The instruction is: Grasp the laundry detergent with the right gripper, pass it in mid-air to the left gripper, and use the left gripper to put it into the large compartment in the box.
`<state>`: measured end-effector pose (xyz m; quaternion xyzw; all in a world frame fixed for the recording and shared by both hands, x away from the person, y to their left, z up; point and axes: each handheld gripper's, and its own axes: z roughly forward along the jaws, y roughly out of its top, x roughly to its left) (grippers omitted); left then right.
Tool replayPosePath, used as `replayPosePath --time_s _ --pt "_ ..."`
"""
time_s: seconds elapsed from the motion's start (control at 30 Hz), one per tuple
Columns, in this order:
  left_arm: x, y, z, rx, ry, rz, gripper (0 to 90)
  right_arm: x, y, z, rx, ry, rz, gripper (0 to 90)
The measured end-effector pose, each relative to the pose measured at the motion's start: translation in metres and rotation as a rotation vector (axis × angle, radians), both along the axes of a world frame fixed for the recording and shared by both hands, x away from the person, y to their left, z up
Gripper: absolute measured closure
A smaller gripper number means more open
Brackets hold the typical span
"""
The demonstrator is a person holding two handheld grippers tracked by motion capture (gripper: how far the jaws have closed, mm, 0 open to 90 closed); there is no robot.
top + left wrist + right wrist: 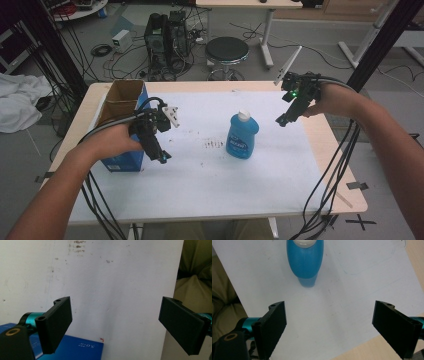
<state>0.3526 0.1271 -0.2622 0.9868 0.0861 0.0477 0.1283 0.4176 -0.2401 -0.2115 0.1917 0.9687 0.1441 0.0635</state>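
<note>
A blue bottle (242,135) with a white cap stands upright near the middle of the white sheet (215,170). In the right gripper view the blue bottle (305,261) lies straight ahead of the jaws. My right gripper (281,120) hangs above the sheet to the bottle's right, tilted down toward it; its jaws stand wide apart with nothing between them (329,327). My left gripper (162,156) hovers low over the sheet beside the blue cardboard box (123,125), open and empty (115,325). The box's blue edge (75,347) shows under the left jaw.
The box is open at the top and stands at the table's left edge. Bare wood (332,150) borders the sheet on the right. Dark smudges (215,144) mark the sheet left of the bottle. Behind the table are a stool (227,51), a computer case (167,37) and cables.
</note>
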Motion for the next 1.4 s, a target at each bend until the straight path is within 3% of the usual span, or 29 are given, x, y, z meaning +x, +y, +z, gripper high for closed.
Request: replayPosePath --time_s 0.27,0.5,0.6,0.87,1.1,1.13,1.33,1.4 --pt "0.004 -0.002 -0.004 0.007 0.0 -0.001 11.6 -0.003 -0.007 -0.016 0.026 0.026 -0.049 11.3" --pt "0.005 -0.004 -0.007 0.01 0.009 -0.007 11.6 -0.009 -0.012 -0.028 0.096 0.05 -0.071 11.3" --pt "0.005 -0.004 -0.006 0.016 0.0 -0.008 11.6 -0.011 -0.011 -0.034 0.128 0.046 -0.059 11.3" --pt "0.005 -0.003 -0.008 0.02 0.007 -0.006 11.6 -0.016 -0.012 -0.054 0.191 0.051 -0.098 11.3" --pt "0.005 -0.002 -0.01 0.026 0.01 -0.006 11.6 -0.016 -0.015 -0.073 0.257 0.045 -0.084 11.3" --pt "0.004 -0.002 -0.012 0.01 0.01 0.001 11.6 -0.017 -0.016 -0.074 0.264 0.046 -0.089 11.3" --pt "0.006 -0.002 -0.014 0.006 0.016 0.001 11.6 -0.018 -0.019 -0.086 0.315 0.025 -0.088 11.3" --pt "0.006 -0.003 -0.014 0.024 0.015 -0.006 11.6 -0.018 -0.019 -0.089 0.332 0.029 -0.096 11.3"
